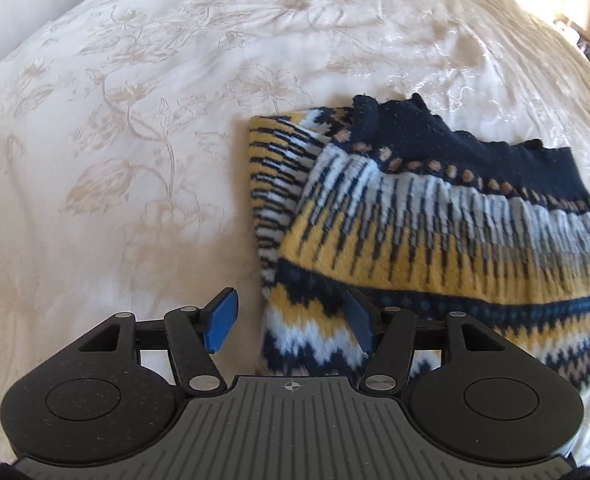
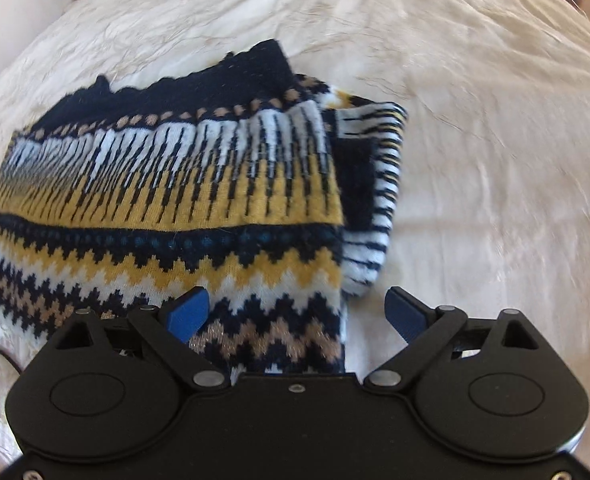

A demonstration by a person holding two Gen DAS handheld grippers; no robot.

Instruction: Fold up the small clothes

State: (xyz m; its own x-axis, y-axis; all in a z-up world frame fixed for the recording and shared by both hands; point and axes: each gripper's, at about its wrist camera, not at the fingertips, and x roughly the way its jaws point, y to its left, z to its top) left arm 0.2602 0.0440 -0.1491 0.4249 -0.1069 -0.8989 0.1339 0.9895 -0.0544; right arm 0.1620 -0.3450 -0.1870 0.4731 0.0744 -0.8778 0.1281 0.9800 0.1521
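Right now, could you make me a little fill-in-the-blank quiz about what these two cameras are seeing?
1. The patterned knit sweater lies on a cream ____.
2. Both grippers, left gripper and right gripper, have pads coloured ____.
3. The jaws of both grippers stand ____, gripping nothing.
4. The sweater's top band is dark ____.

Missing words: bedspread; blue; open; navy

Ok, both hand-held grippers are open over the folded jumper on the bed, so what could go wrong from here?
1. The left hand-held gripper has the patterned jumper's edge between its open fingers; the knit may snag.
2. The right hand-held gripper straddles the opposite edge; pulling away could drag the fold open.
3. The striped sleeve sticks out sideways, so the stack may slump on the soft bedspread.
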